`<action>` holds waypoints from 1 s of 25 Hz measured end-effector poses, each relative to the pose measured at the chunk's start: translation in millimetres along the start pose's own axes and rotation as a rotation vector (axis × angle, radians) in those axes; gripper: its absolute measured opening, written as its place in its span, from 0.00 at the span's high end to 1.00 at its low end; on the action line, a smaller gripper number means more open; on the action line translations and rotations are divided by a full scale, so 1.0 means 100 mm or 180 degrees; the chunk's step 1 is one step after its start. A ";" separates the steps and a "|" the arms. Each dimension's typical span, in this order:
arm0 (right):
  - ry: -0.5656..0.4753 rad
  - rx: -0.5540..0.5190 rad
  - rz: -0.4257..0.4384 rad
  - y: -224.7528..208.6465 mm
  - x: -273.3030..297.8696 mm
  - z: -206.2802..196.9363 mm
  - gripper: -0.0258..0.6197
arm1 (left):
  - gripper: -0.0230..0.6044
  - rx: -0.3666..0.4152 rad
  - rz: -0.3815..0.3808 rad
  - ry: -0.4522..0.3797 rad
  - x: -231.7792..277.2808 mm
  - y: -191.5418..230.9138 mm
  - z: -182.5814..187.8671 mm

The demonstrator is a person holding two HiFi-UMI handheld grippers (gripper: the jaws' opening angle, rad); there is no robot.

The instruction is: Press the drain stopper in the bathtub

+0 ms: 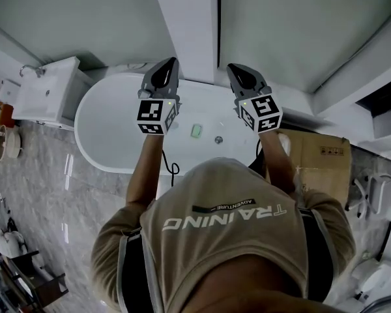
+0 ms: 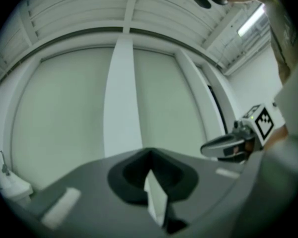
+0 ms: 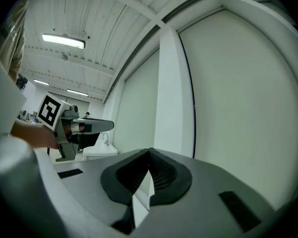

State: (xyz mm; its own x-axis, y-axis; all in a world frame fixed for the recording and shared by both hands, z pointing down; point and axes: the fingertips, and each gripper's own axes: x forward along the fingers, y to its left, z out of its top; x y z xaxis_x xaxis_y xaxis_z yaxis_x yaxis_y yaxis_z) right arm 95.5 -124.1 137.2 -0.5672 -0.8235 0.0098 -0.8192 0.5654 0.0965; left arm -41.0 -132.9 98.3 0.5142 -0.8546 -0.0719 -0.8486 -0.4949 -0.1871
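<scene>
Seen from the head camera, the person stands at the long side of a white oval bathtub point(image 1: 85, 113) with both arms stretched forward and a tool raised in each hand. The left gripper point(image 1: 172, 62) and the right gripper point(image 1: 234, 69) are held side by side above the tub's far rim, their tips aimed at the pale wall panels and the white pillar point(image 1: 190, 25) behind it. In its own view, each gripper has its two jaws pressed together at the tips with nothing between them, and beyond them are only wall and pillar. Each camera also catches the other tool level beside it. The drain stopper point(image 1: 218, 139), a small round metallic disc, sits on the floor of the tub, lower in the picture than both marker cubes and between them, nearer the right one. Neither gripper touches it. Just to its left lies a small green rectangular object point(image 1: 196, 130). A black cable point(image 1: 173, 169) loops over the tub's near rim by the person's left forearm. A white washbasin cabinet point(image 1: 49, 95) with a faucet point(image 1: 30, 69) stands beyond the tub's left end, and a cardboard box point(image 1: 320, 160) rests on the marbled floor point(image 1: 45, 194) at the right.
</scene>
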 end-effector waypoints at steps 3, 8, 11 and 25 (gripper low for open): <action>0.0035 0.0056 -0.0002 0.01 0.01 -0.06 0.95 | 0.96 -0.0068 -0.0007 0.0072 0.00 -0.01 -0.10; 0.0095 0.0093 0.0017 0.07 0.00 -0.17 0.95 | 0.96 -0.0116 -0.0013 0.0138 -0.05 -0.03 -0.19; 0.0116 0.0085 0.0066 0.13 -0.01 -0.20 0.95 | 0.96 -0.0178 0.0005 0.0174 -0.08 -0.04 -0.27; -0.0042 0.0022 0.0124 0.22 -0.05 -0.07 0.95 | 0.96 -0.0293 -0.0033 0.0296 -0.17 -0.15 -0.42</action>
State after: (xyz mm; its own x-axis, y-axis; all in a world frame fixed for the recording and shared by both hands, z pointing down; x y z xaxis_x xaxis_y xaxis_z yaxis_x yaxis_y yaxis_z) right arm 81.0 -108.4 145.8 -0.5998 -0.8002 0.0003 -0.7970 0.5974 0.0893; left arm -41.6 -117.6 143.0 0.5130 -0.8581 0.0215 -0.8532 -0.5125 -0.0964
